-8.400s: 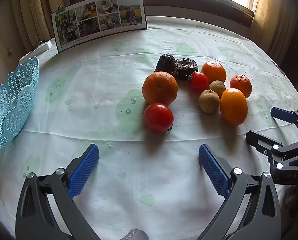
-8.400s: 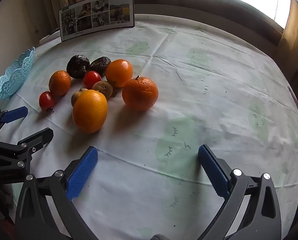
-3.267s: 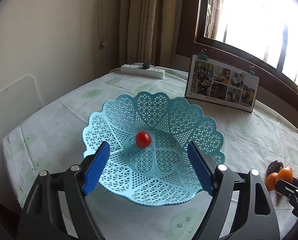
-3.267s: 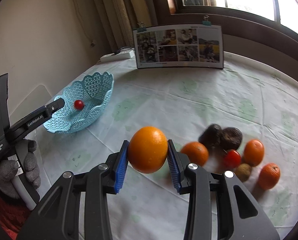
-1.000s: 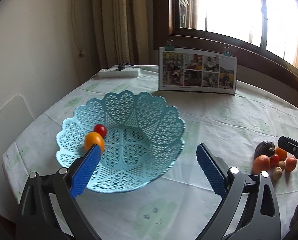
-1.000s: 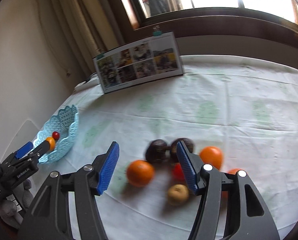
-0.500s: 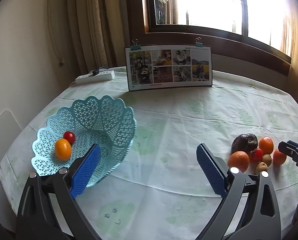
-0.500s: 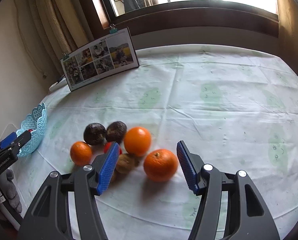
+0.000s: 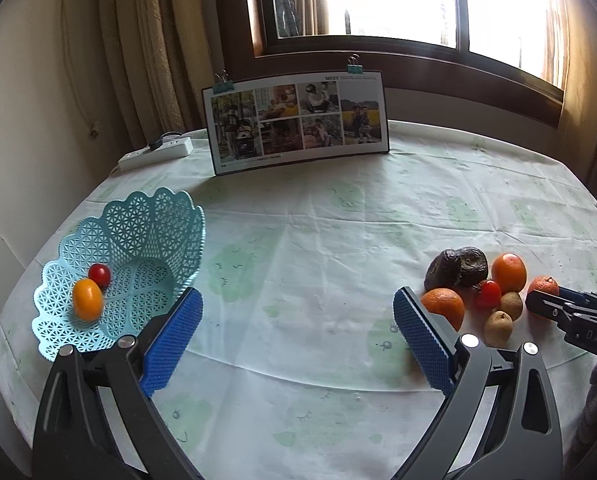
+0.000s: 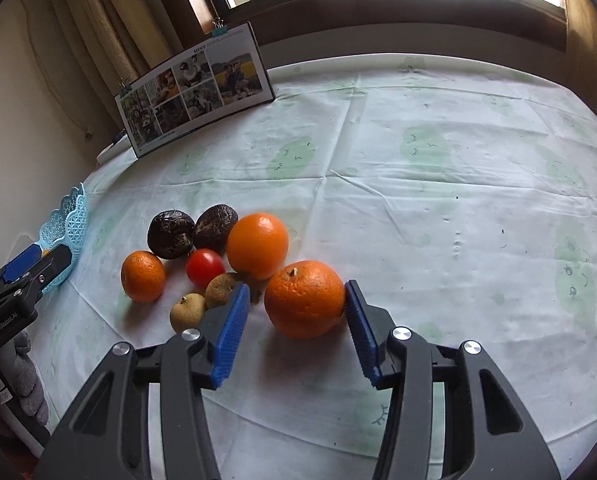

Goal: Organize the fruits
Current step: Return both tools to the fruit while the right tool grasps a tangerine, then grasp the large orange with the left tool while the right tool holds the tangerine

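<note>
Right gripper (image 10: 292, 320) jaws apart, straddling the stemmed orange (image 10: 304, 299) on the tablecloth (image 10: 438, 200); right pad touching it, left pad clear. Left gripper (image 9: 298, 334) wide apart, holding nothing, above the cloth between basket (image 9: 154, 220) and fruit pile.

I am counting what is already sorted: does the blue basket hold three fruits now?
No, the blue basket holds only two: a small red tomato and an oval orange fruit.
</note>
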Demonstrator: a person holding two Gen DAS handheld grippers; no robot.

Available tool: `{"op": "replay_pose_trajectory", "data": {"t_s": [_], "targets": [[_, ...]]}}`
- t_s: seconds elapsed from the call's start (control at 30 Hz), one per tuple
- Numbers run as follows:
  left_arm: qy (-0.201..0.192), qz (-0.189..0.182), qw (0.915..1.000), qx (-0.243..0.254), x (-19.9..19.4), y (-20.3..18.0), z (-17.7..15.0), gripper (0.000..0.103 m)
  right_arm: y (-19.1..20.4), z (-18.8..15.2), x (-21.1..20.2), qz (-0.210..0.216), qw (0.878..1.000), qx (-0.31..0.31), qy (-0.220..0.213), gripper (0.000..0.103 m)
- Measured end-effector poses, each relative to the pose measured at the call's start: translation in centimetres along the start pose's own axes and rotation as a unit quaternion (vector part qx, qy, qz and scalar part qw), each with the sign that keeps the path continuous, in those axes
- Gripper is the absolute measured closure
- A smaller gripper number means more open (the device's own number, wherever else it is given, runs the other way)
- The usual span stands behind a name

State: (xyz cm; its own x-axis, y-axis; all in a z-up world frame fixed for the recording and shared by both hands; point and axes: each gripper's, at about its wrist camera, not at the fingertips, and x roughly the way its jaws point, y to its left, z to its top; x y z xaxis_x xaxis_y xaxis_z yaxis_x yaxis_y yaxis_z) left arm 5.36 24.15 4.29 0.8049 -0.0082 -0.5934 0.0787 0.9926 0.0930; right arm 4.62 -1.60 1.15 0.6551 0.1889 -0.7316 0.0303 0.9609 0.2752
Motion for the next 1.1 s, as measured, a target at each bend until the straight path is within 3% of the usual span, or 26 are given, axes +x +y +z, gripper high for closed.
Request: {"op": "replay_pose_trajectory", "data": {"t_s": [0.2,0.5,0.77,1.03,1.1], "targets": [[0.008,-0.009,0.9999,0.01,0.5,-1.2,-0.2,0.005,-0.1,0.0,0.0,0.002,1.0,0.005,-0.001,0.063],[0.02,-0.025,0.999,0.031,1.1,-3.1,-0.5,0.005,-0.1,-0.1,-0.7,0.0,1.0,0.003,-0.017,0.063],[0.033,-0.066,0.9962,0.046,1.7,-5.2,-0.7,0.006,-0.5,0.1,-1.3,0.002,0.999,0.014,-0.031,0.063],[0.062,-0.109,0.9904,0.058,3.4,-7.0,-1.0,0.03,-0.7,0.2,-1.4,0.007,0.999,0.02,-0.034,0.063],[0.072,-0.122,0.9884,0.055,3.9,-7.2,-1.0,0.042,-0.8,0.1,-1.3,0.008,0.999,0.019,-0.033,0.063]]}}
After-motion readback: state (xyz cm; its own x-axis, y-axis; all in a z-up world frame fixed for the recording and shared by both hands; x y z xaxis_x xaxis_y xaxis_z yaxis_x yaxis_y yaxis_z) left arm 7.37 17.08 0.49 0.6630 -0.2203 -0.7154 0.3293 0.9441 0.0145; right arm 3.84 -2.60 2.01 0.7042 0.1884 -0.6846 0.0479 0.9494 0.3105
